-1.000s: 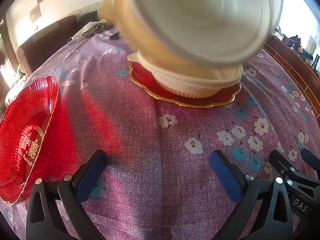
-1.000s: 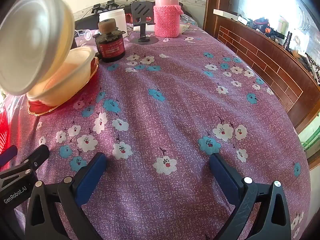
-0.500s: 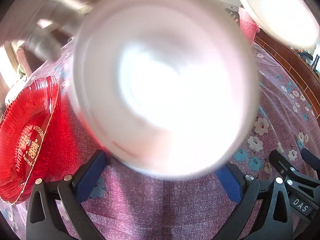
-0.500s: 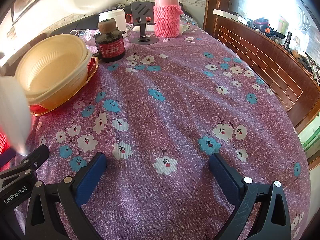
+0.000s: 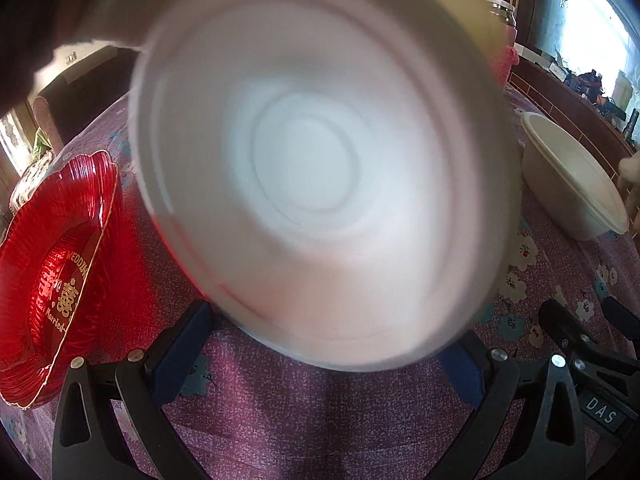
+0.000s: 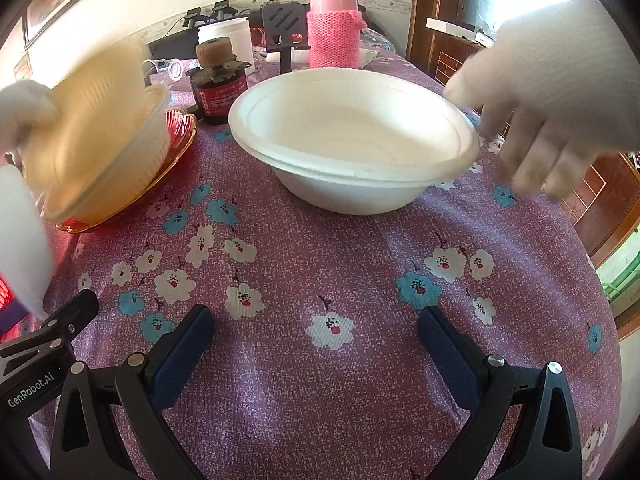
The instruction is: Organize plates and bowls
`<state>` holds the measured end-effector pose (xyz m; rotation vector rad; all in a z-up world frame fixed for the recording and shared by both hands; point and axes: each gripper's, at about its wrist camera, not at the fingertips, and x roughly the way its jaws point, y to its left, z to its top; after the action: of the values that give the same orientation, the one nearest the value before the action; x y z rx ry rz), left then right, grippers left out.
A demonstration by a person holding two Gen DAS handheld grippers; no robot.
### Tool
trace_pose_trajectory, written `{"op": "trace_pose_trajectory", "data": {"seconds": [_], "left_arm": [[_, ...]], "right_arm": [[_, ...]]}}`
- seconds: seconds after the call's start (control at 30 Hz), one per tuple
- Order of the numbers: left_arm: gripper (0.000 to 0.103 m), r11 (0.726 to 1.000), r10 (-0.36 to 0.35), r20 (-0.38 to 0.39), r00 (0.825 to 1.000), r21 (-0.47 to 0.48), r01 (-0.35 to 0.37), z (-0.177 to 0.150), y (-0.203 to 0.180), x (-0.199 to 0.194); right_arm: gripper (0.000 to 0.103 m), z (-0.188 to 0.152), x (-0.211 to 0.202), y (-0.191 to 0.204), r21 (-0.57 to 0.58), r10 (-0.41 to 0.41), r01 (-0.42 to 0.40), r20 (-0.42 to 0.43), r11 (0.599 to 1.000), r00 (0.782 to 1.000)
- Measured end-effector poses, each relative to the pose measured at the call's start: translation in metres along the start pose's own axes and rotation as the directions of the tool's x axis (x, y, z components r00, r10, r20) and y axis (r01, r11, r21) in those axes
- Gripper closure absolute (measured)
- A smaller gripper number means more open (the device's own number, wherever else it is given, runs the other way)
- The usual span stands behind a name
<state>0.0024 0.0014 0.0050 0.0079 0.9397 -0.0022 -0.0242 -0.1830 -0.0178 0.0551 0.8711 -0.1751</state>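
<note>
Two grippers: left gripper point(image 5: 324, 356) and right gripper point(image 6: 316, 344) both low over the cloth, jaws wide apart, gripping nothing.
Surface: purple flowered tablecloth point(image 6: 320, 280); wood panelling on the right.
White bowl point(image 6: 352, 140): upright, mouth up, on the cloth beyond the right jaws, clear of them; a gloved hand point(image 6: 552, 112) just right of its rim.
Blurred white bowl point(image 5: 320, 180): close over the left jaws (contact unclear).
Cream bowls point(image 6: 100, 140): tilted, on a gold-rimmed red plate point(image 6: 176, 136), far left.
Red tray point(image 5: 52, 272): left of the left jaws.
Far edge: pink flask point(image 6: 334, 20), dark bottle point(image 6: 218, 80).
</note>
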Motion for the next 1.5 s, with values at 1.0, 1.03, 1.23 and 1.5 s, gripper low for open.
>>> {"op": "trace_pose_trajectory", "data": {"seconds": [1.0,1.03,1.23,1.5], "left_arm": [[0.0,1.0,0.009,0.0,1.0,-0.012,-0.009,0.0007,-0.0008,-0.0005],[0.0,1.0,0.009,0.001,1.0,-0.012,-0.009,0.0012,-0.0008,-0.0008],[0.0,1.0,0.009,0.001,1.0,-0.012,-0.009,0.0007,-0.0009,-0.0008],[0.0,1.0,0.009,0.001,1.0,-0.012,-0.009,0.0012,-0.0011,-0.0009]], "right_arm": [[0.001,0.0,-0.0001,-0.0001,0.0,0.0,0.0,0.0,1.0,1.0],[0.001,0.0,-0.0002,-0.0001,0.0,0.0,0.0,0.0,1.0,1.0],[0.001,-0.0001,-0.0002,0.0,0.0,0.0,0.0,0.0,1.0,1.0],[0.001,0.0,-0.0003,-0.0001,0.0,0.0,0.0,0.0,1.0,1.0]]}}
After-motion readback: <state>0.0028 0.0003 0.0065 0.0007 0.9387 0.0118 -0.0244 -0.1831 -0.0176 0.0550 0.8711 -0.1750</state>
